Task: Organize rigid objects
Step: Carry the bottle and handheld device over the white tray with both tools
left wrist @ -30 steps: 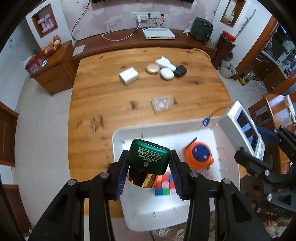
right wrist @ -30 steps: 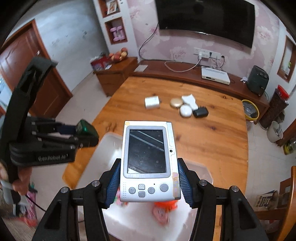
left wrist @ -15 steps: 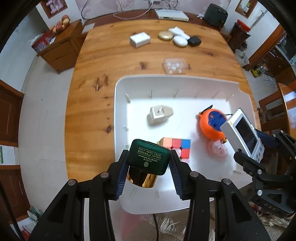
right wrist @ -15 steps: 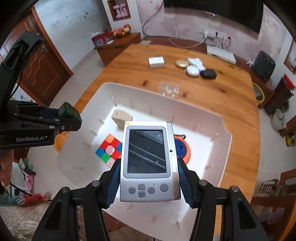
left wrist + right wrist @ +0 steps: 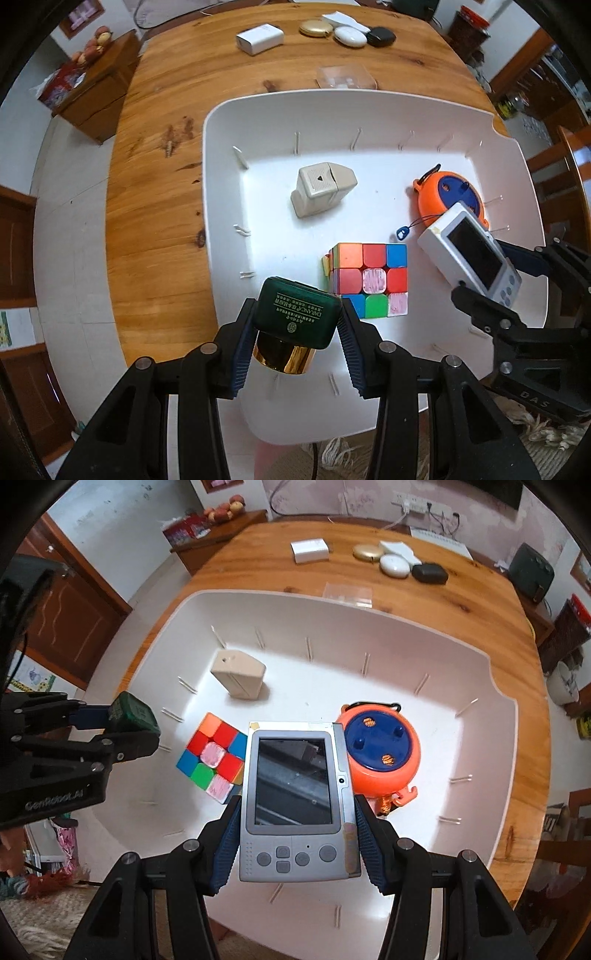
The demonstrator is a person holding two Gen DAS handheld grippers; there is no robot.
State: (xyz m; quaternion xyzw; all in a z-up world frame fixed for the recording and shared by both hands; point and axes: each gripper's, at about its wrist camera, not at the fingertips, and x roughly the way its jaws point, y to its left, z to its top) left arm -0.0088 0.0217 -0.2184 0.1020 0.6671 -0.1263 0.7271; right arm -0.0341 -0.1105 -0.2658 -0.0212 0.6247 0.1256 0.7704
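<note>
My left gripper [image 5: 295,325] is shut on a dark green bottle with a gold cap [image 5: 295,317], held over the near left corner of the white bin [image 5: 332,103]. My right gripper [image 5: 295,812] is shut on a silver handheld device with a screen [image 5: 295,794], hanging over the bin's near middle. On the bin floor lie a colour cube [image 5: 369,280], a beige block [image 5: 321,188] and an orange round reel with a blue face [image 5: 380,753]. In the right wrist view the left gripper [image 5: 133,723] with its green bottle [image 5: 129,710] shows at the left.
The bin sits on a wooden table [image 5: 177,110]. Beyond it on the table lie a clear plastic case [image 5: 345,77], a white box [image 5: 260,38], a gold disc [image 5: 316,27], a white oval case [image 5: 351,36] and a black case [image 5: 381,36]. A wooden cabinet [image 5: 92,96] stands left.
Both grippers have sunk toward the bin with their loads, so the bin and its contents look larger. Both grips are unchanged.
</note>
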